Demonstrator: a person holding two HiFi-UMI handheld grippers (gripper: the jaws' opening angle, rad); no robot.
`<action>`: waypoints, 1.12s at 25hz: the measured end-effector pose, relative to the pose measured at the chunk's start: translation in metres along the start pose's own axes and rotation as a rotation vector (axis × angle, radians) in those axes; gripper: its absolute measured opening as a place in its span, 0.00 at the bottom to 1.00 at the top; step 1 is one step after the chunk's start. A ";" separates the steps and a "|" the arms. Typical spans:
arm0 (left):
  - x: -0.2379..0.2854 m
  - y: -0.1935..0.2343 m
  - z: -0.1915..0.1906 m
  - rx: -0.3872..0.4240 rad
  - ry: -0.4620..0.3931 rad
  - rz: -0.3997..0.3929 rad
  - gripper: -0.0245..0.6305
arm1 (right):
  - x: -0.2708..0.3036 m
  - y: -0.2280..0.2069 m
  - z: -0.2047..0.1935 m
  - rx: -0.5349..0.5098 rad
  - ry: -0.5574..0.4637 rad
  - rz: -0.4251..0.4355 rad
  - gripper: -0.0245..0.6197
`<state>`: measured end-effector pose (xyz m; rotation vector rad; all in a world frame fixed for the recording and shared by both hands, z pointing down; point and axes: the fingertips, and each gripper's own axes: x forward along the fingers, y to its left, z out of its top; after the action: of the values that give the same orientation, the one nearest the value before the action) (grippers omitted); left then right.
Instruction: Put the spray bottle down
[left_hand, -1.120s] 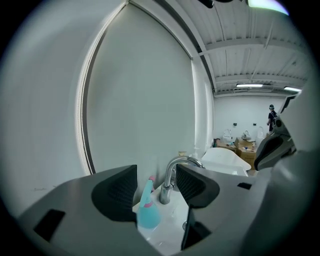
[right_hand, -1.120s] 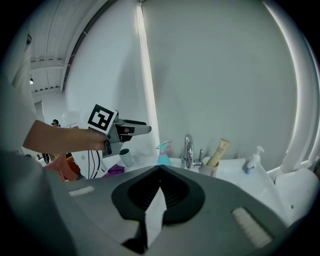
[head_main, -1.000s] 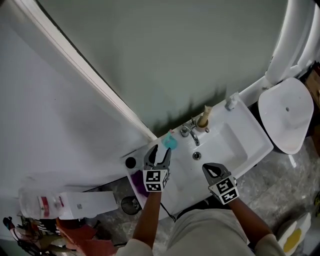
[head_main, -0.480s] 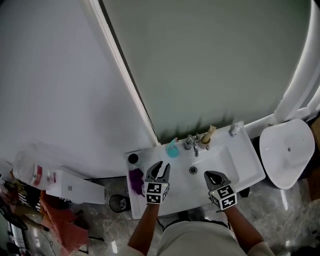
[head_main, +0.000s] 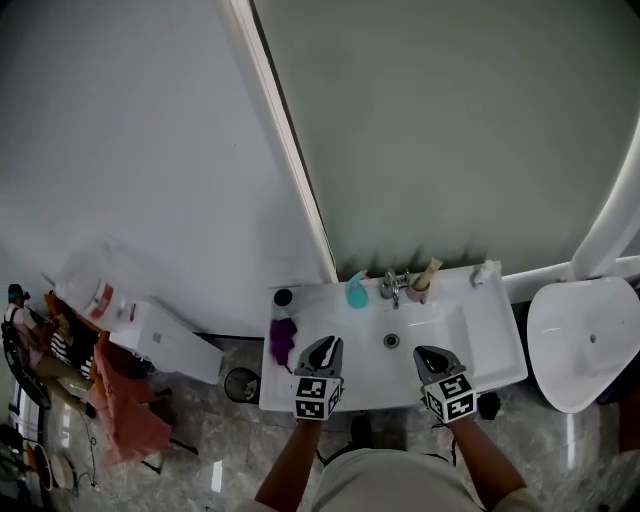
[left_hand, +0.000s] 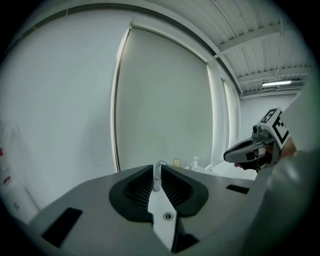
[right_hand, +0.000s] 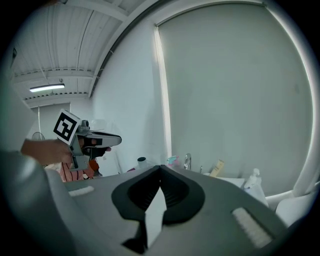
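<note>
The teal spray bottle (head_main: 356, 291) stands upright at the back of the white sink (head_main: 480, 345), left of the tap (head_main: 392, 288); it also shows small in the right gripper view (right_hand: 172, 160). My left gripper (head_main: 322, 346) hovers over the sink's front left, well apart from the bottle. Its jaws are closing to a narrow gap with nothing between them (left_hand: 157, 170). My right gripper (head_main: 431, 354) hangs over the front right of the sink, its jaws together and empty (right_hand: 160, 167).
A purple cloth (head_main: 282, 338) and a black round cap (head_main: 284, 297) lie on the sink's left end. A beige tube (head_main: 427, 277) and a white pump bottle (head_main: 484, 272) stand behind the basin. A toilet (head_main: 585, 340) is at right, a white box (head_main: 165, 343) at left.
Both grippers have drawn back from the rear of the sink toward its front edge and risen. The left jaws, wide open beside the teal bottle before, have narrowed.
</note>
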<state>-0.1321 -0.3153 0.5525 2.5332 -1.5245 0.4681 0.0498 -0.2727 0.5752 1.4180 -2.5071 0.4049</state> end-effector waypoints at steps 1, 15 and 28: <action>-0.008 -0.006 0.000 -0.005 -0.001 0.013 0.11 | -0.006 -0.001 -0.001 0.002 -0.004 0.007 0.05; -0.088 -0.039 -0.008 -0.056 -0.037 0.131 0.07 | -0.042 0.000 0.007 -0.041 -0.065 0.088 0.05; -0.116 -0.015 -0.002 -0.083 -0.075 0.053 0.05 | -0.042 0.027 0.028 -0.031 -0.094 0.048 0.05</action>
<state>-0.1693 -0.2111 0.5155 2.4798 -1.6048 0.3127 0.0459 -0.2358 0.5314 1.3990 -2.6142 0.3137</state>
